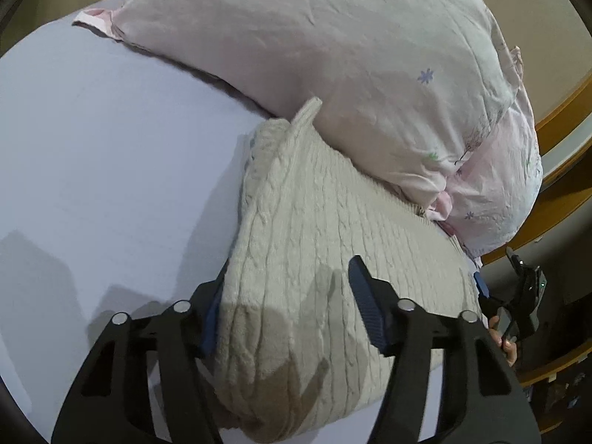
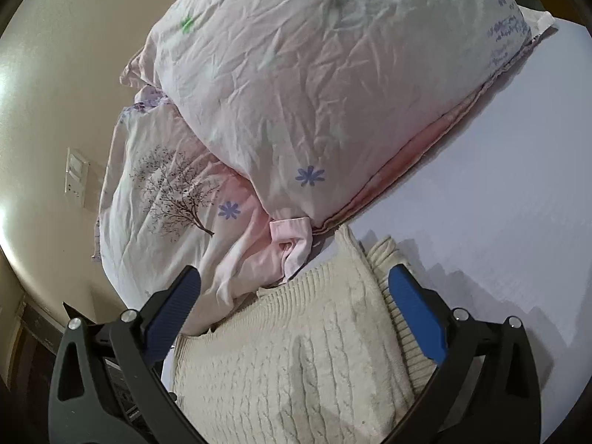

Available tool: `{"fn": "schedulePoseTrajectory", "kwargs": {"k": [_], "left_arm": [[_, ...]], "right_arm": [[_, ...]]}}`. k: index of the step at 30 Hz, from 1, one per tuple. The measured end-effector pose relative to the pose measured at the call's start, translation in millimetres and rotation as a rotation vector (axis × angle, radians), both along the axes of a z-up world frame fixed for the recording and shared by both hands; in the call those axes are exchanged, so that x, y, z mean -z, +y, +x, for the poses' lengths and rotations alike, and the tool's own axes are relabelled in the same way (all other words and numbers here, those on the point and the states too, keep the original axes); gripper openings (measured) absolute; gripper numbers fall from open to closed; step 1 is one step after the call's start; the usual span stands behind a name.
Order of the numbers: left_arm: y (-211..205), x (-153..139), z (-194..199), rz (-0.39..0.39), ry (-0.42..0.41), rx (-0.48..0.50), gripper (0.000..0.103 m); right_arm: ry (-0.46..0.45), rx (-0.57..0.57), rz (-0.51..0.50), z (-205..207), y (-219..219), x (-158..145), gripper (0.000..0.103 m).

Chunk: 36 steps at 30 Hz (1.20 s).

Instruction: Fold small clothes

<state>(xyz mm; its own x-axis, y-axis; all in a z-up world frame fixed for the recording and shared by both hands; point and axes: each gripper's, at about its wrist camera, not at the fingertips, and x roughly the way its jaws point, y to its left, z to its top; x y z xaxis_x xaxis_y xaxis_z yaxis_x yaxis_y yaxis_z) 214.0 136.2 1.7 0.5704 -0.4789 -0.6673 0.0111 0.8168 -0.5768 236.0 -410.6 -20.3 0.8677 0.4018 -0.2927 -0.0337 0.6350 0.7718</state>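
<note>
A cream cable-knit sweater (image 1: 314, 244) lies folded on the pale lilac bed sheet (image 1: 111, 148), its far edge against a pillow. My left gripper (image 1: 288, 288) is open, its fingers spread around the sweater's near left part, one blue pad (image 1: 366, 307) on top of the knit. The sweater also shows in the right wrist view (image 2: 296, 351). My right gripper (image 2: 296, 292) is open above the sweater's ribbed edge, nothing between its pads. The right gripper (image 1: 518, 296) also shows in the left wrist view at the sweater's right end.
A large pink flowered pillow (image 1: 351, 55) lies on a second pillow with a tree print (image 2: 166, 192) at the head of the bed. A beige wall with a switch plate (image 2: 76, 177) is behind. A wooden bed frame (image 1: 566, 111) runs at the right.
</note>
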Motion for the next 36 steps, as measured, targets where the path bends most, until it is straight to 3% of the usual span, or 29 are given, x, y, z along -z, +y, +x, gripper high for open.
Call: {"fn": "schedulePoseTrajectory", "kwargs": {"k": [1,2,3,5,7,11,15,18,20,21,22,23,25,26,27,28,30,31,32,36], "left_arm": [[-2,3,-1,-0.02,0.013,0.002,0.049],[-1,6,-2,-0.047,0.028,-0.001,0.034],[-1,13,-1,-0.112,0.055,-0.01,0.025],[4,17,-3,-0.197,0.056,-0.024,0.019],[2,3,-5,-0.292,0.009,-0.011,0.016],[-45,-53,-6,-0.376,-0.143,0.117,0.016],[-158,-83,9,-0.473,-0.221,0.364,0.016],[-256,-64,28,-0.44,-0.148,0.488,0.018],[-320,-39,43,-0.334,-0.034,0.564,0.018],[-336,-29,45,-0.324,0.018,0.587,0.018],[-347,-23,44,-0.394,0.056,0.627,0.018],[-346,-28,38,-0.455,0.034,0.659,0.018],[-331,-47,26,-0.458,-0.059,0.662,0.021],[-313,-61,18,-0.447,-0.132,0.634,0.039],[-291,-71,11,-0.423,-0.189,0.578,0.067],[-277,-77,7,-0.384,-0.219,0.529,0.074],[-248,-80,0,-0.219,-0.256,0.397,0.078],[-238,-75,-1,-0.127,-0.23,0.349,0.078],[-234,-69,0,-0.096,-0.205,0.33,0.078],[-229,-32,9,-0.039,-0.026,0.302,0.078]], "right_arm": [[-0.003,-0.007,0.008,0,-1,0,0.101],[-0.003,-0.011,0.013,0,-1,0,0.101],[-0.001,-0.019,0.023,0,-2,0,0.101],[0.009,-0.035,0.042,2,-3,2,0.101],[0.013,-0.043,0.051,2,-4,1,0.101],[-0.031,-0.031,0.054,-6,-14,-9,0.101],[-0.104,0.047,0.02,-26,-34,-27,0.101],[-0.105,0.12,-0.058,-36,-52,-33,0.101],[-0.061,0.112,-0.069,-32,-62,-29,0.101],[-0.032,0.095,-0.053,-28,-67,-26,0.101],[0.008,0.067,-0.023,-22,-73,-20,0.101],[0.032,0.043,-0.006,-19,-75,-17,0.101],[0.079,-0.019,0.015,-12,-76,-14,0.101],[0.11,-0.056,0.012,-9,-73,-12,0.101],[0.137,-0.087,0.001,-6,-68,-11,0.101],[0.164,-0.121,-0.011,-3,-63,-9,0.101],[0.245,-0.187,-0.049,8,-48,1,0.101],[0.274,-0.202,-0.064,11,-43,4,0.101],[0.316,-0.222,-0.085,15,-37,10,0.101],[0.354,-0.267,-0.117,20,-22,18,0.101]]}}
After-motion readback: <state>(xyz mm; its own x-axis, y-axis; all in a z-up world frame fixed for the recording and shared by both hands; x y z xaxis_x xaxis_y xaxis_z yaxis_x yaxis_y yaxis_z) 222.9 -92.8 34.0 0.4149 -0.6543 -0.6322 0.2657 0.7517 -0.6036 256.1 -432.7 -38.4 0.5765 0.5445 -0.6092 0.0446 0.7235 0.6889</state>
